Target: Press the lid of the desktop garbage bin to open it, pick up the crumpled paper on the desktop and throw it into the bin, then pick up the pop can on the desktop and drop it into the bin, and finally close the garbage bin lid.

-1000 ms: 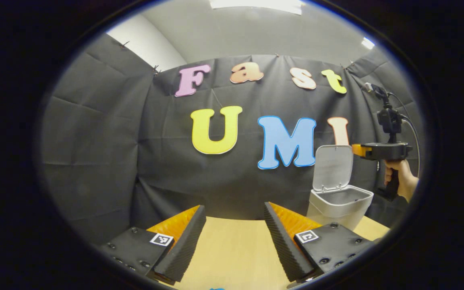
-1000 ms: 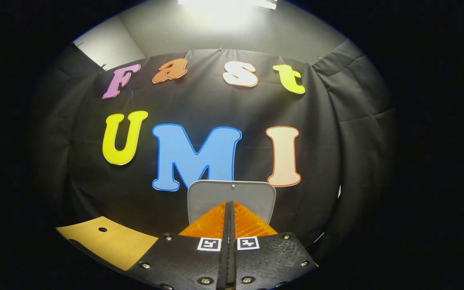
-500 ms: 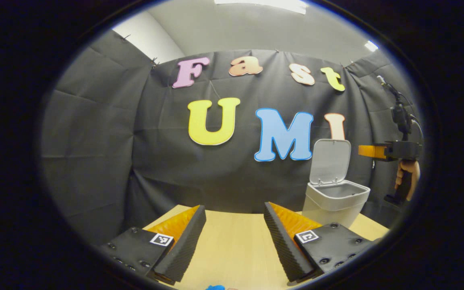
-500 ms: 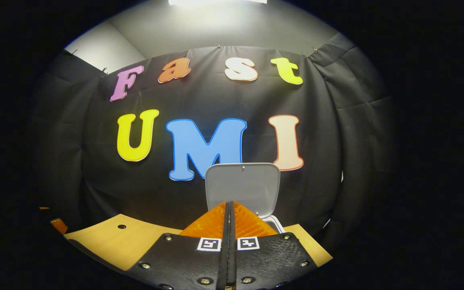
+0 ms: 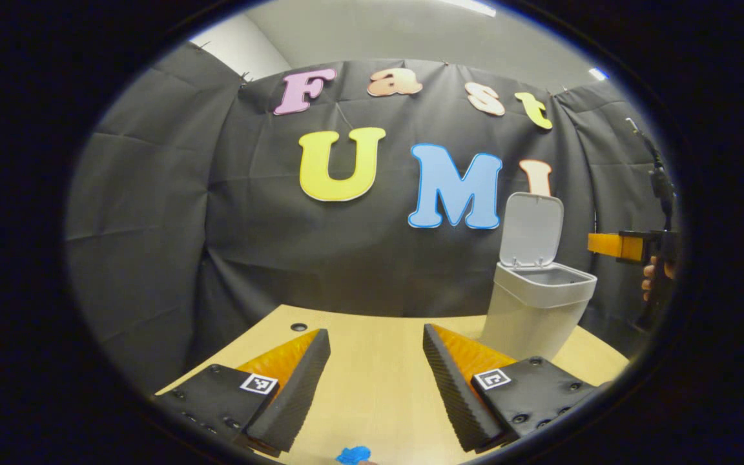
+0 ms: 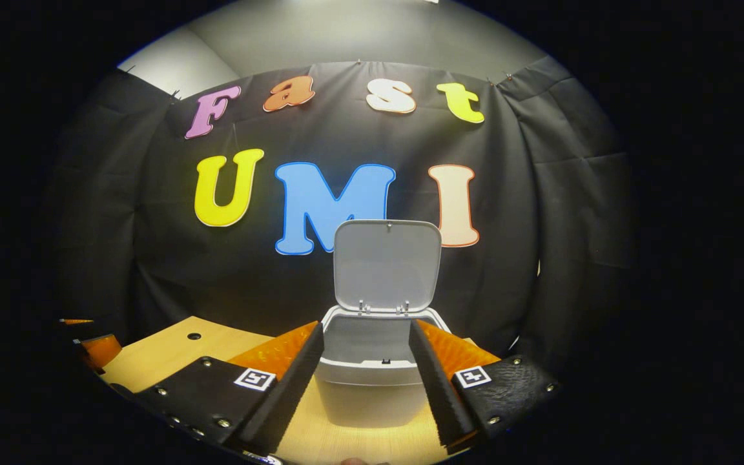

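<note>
The grey desktop bin [image 5: 533, 316] stands at the table's back right with its lid [image 5: 532, 229] upright and its mouth uncovered. My left gripper [image 5: 375, 330] is open over the bare wooden table [image 5: 372, 394], well to the left of the bin, with nothing between its fingers. A small blue object [image 5: 352, 454] peeks in at the bottom edge below it; I cannot tell what it is. My right gripper [image 6: 365, 325] is open and faces the bin [image 6: 362, 394] straight on, short of its front, level with the rim, the raised lid [image 6: 387, 265] behind.
A hand [image 5: 653, 278] holds the right gripper [image 5: 595, 243] just right of the bin. The left gripper [image 6: 91, 345] shows at the far left edge. A small hole [image 5: 298, 327] is in the tabletop near the back. Black cloth walls close the back and sides.
The right gripper went from shut to open and drew back from the bin, whose whole body now shows. The left gripper view tilted down, showing more table.
</note>
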Available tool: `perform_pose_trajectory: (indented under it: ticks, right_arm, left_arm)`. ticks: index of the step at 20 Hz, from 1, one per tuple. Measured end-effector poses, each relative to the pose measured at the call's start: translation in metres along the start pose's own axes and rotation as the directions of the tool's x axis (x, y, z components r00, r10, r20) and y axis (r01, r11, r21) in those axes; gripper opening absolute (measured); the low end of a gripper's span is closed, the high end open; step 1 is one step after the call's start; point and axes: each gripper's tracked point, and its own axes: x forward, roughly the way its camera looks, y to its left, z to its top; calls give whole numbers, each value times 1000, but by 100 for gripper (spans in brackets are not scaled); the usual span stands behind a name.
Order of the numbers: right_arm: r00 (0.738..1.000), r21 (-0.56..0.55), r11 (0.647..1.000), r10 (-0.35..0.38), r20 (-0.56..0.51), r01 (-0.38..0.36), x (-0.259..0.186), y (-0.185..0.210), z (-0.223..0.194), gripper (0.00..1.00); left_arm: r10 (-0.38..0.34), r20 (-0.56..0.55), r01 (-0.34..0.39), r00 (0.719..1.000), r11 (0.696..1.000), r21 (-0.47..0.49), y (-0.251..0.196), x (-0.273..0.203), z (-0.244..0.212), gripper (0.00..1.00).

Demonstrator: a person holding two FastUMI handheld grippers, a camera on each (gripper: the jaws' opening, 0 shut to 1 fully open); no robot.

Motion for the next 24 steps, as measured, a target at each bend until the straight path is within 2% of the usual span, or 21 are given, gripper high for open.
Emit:
perform_pose_trajectory:
  ticks: [1,2,5,7,8,9,10,11,13,15,18,21,22,23,24]
  right_arm:
    - [1000,-13,1000,-6,6,6,-4,3,0,90]
    - [1000,-24,1000,-8,11,8,-9,6,-1,93]
    - [1000,-41,999,11,10,-10,-25,22,-9,93]
    - [1000,-39,999,30,3,-30,-38,37,-17,93]
    - [999,-41,998,39,0,-39,-43,43,-21,93]
    - [999,-47,998,50,-11,-51,-48,50,-25,93]
    - [998,-54,997,61,-22,-62,-51,55,-31,93]
    - [997,-61,996,65,-30,-67,-55,59,-34,93]
    - [997,-70,995,72,-35,-75,-62,64,-36,93]
    - [997,-76,994,72,-39,-75,-67,66,-38,93]
    - [996,-71,995,66,-62,-71,-71,64,-46,93]
    - [994,-56,996,59,-94,-65,-74,62,-55,93]
    - [993,-51,997,56,-100,-62,-76,61,-56,93]
    - [993,-52,997,54,-103,-60,-77,60,-57,93]
    - [993,-56,997,49,-107,-56,-78,59,-59,93]
  left_arm:
    - [-3,-13,3,1000,1000,0,0,-2,-3,96]
    - [-7,-27,7,1000,1000,-1,-1,-4,-5,95]
    - [-35,-95,35,995,999,0,-4,-12,-19,91]
    - [-46,-149,48,988,999,5,-3,-22,-27,99]
    - [-46,-175,49,984,999,14,-1,-25,-31,91]
    - [-45,-200,50,979,998,24,1,-28,-35,91]
    - [-45,-224,54,974,998,35,3,-32,-39,95]
    - [-44,-252,58,967,997,46,5,-37,-43,99]
    - [-42,-311,64,950,996,61,9,-47,-51,99]
    - [-40,-376,70,926,995,66,11,-58,-60,92]
    - [-28,-462,62,886,996,58,13,-76,-71,99]
    - [-17,-504,53,864,997,58,15,-85,-77,99]
    - [-20,-514,59,858,997,58,15,-87,-81,95]
    - [-27,-520,67,853,996,57,16,-91,-81,95]
    - [-29,-528,70,849,996,58,16,-92,-82,99]
